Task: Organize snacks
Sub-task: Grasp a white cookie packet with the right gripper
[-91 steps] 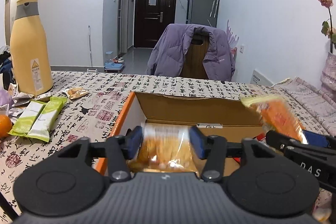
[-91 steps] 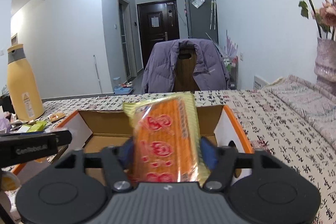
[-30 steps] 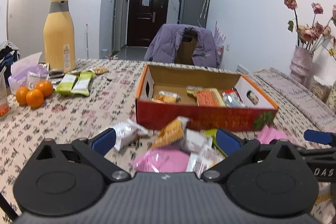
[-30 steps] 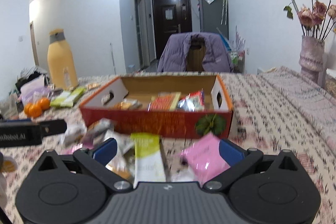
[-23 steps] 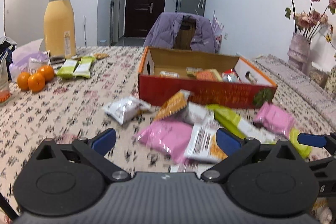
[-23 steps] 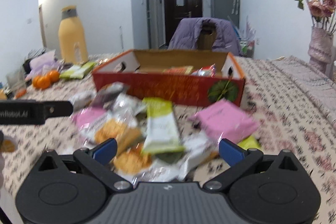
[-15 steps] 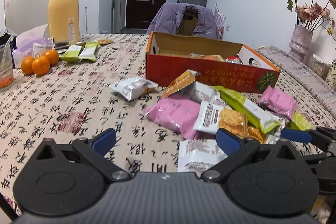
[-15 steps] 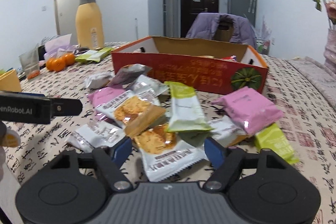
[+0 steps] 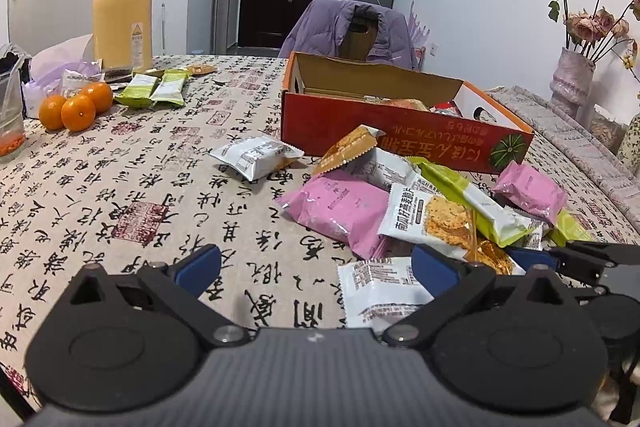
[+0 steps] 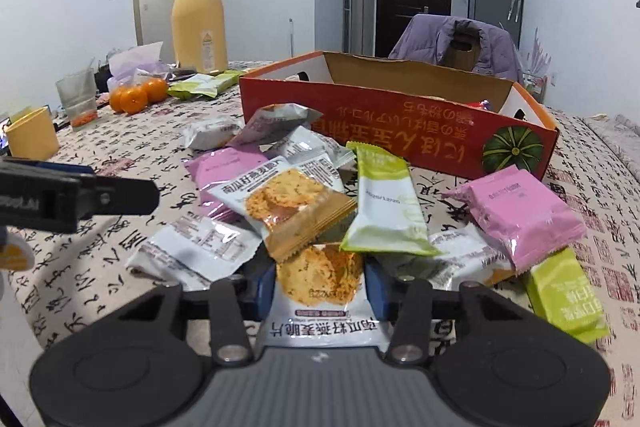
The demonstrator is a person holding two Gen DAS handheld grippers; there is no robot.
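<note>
While glossy packets lie heaped on the calligraphy-print tablecloth (image 9: 120, 187), the right gripper (image 10: 318, 289) pinches a white cracker packet (image 10: 320, 291) at the near edge of the pile.

Its blue pads have just been closing and now press the crinkly wrapper's sides; a second ago they stood wide above the heap. The left gripper (image 9: 316, 265) hovers spread over bare cloth, one finger beside a flat white sachet (image 9: 380, 291). Behind the pile stands the red cardboard box (image 9: 400, 143), open-topped, with a few packets inside.
</note>
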